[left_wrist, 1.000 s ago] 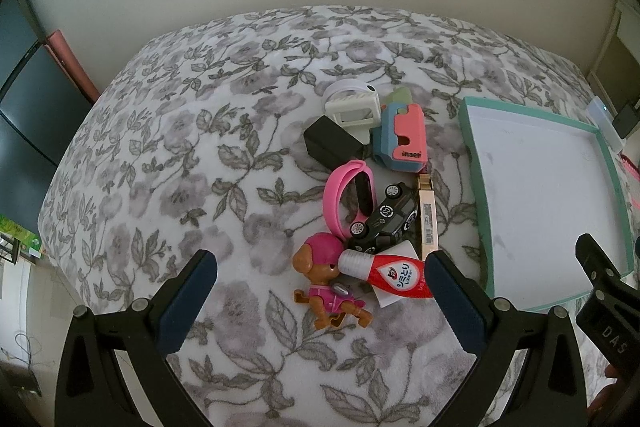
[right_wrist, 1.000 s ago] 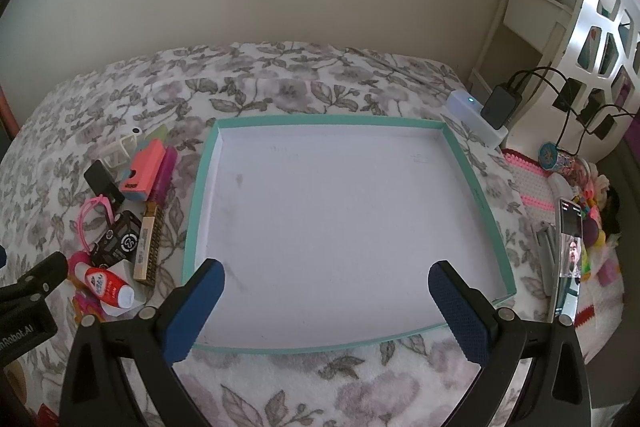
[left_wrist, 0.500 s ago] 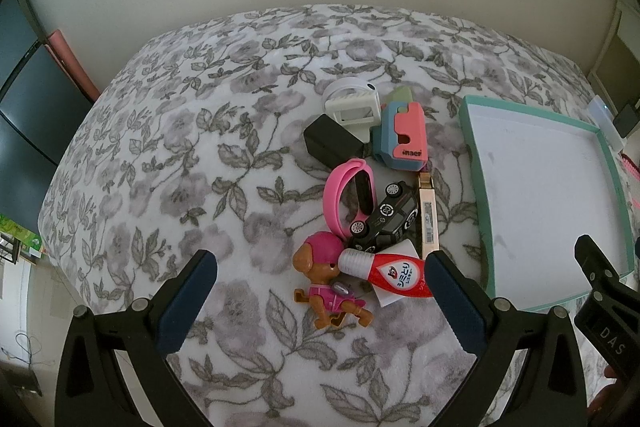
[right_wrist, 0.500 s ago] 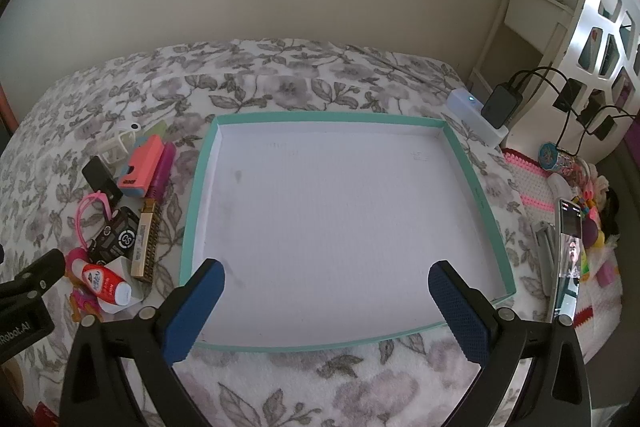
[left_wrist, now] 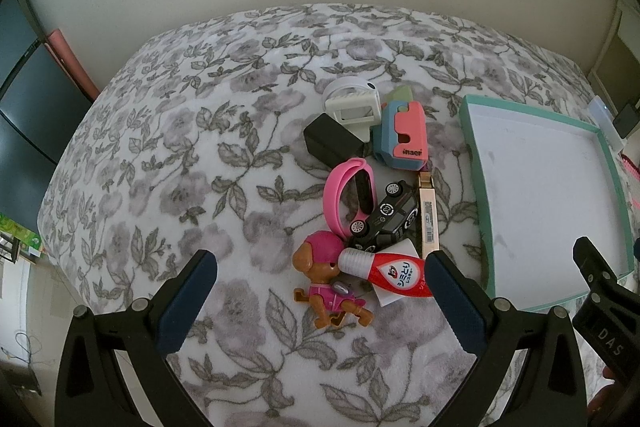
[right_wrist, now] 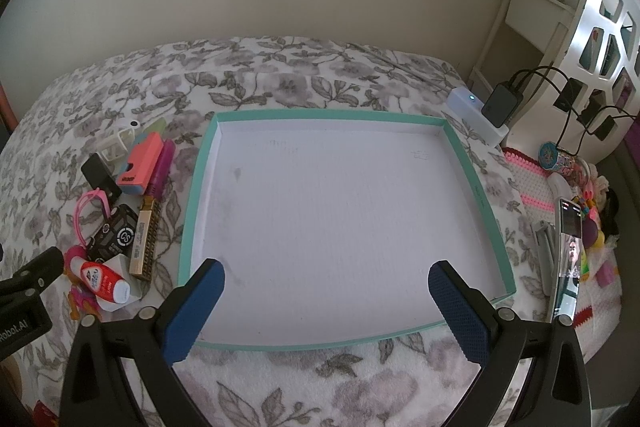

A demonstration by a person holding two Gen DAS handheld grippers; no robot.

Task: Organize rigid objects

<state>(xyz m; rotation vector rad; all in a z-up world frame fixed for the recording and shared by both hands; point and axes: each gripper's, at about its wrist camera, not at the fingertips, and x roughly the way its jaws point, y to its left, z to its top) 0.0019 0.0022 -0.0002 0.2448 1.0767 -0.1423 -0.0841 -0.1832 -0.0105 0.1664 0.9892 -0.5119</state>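
Floral blanket (left_wrist: 168, 163) covers a bed under a plain cream wall; all the items sit on it. Almost nothing has changed over the last sec: items lie as before, and the right wrist view has drifted only a touch. So, by my read, sorting hasn't begun; the tray holds nothing.

Left gripper (left_wrist: 320, 291) hangs wide open, empty, above the near end of the pile. Between its tips lie a dog toy (left_wrist: 326, 281) and a red tube (left_wrist: 394, 273), touching each other. Just beyond: black toy car (left_wrist: 384, 217), pink band (left_wrist: 340, 197) and a tan stick (left_wrist: 428, 215). Farther off: black block (left_wrist: 332, 143), white frame (left_wrist: 352, 105) and a coral-blue box (left_wrist: 402, 137).

Right gripper (right_wrist: 326, 307) also gapes open, empty, over the near edge of the tray (right_wrist: 192, 211).

Edges & room: the teal tray rim stands raised, just right of the pile, with the stick nearest it. Anything carried across must clear that rim, I'd judge. Tray floor is all free. Blanket left of the pile is bare, giving approach room from that side. Right of the tray it's crowded: charger (right_wrist: 500, 103), phone (right_wrist: 568, 255), small toys, so little slack there. Pile items touch, so lifting one may nudge others.
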